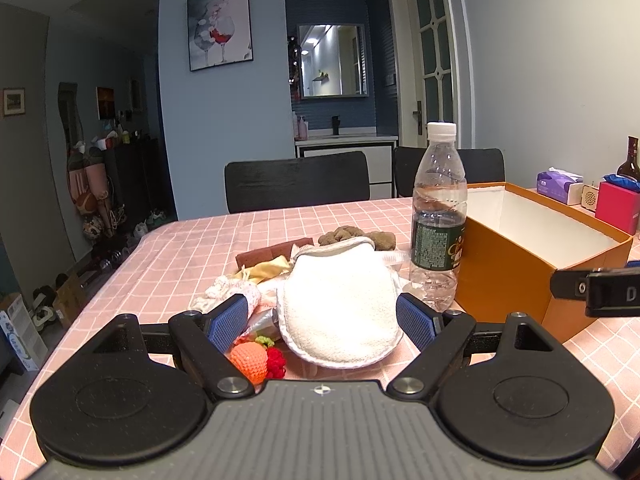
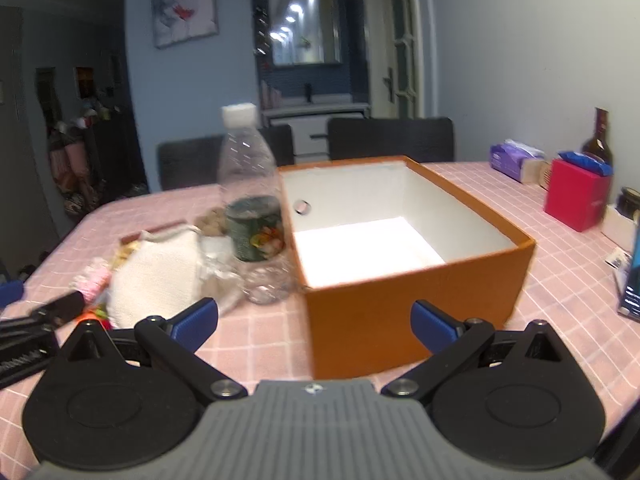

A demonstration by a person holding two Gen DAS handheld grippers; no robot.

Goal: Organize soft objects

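Pink checked tablecloth [image 1: 180, 248] across the middle of both views, with a heap of soft things at centre of the left wrist view: white terry mitt [image 1: 340, 312] on top, crocheted orange fruit [image 1: 250, 360] and red knit piece [image 1: 276, 362] just below its lower-left edge, yellow cloth [image 1: 266, 268] and a brown sponge [image 1: 272, 252] behind, a brown lumpy soft thing [image 1: 352, 236] farther back. Left gripper [image 1: 322, 320] low in the frame, blue pads [image 1: 228, 322] spread wide either side of the mitt, holding nothing, not clearly touching it. Clear plastic bottle [image 1: 438, 220] upright just right of the heap, white cap on, green label, standing close against the orange box [image 1: 516, 280]. Box open-topped, white inside, empty as far as seen, filling the centre of the right wrist view [image 2: 416, 300]. Right gripper [image 2: 314, 322] at the bottom of its frame, fingers [image 2: 196, 322] wide apart and empty, box's near corner between them in the picture. Same mitt [image 2: 156, 276] at left of the right wrist view, blurred. At upper right, near the wall: purple tissue pack [image 2: 516, 160], red carton [image 2: 578, 196], dark glass bottle [image 2: 598, 136]. Black chair backs [image 1: 296, 184] beyond the table's far edge.
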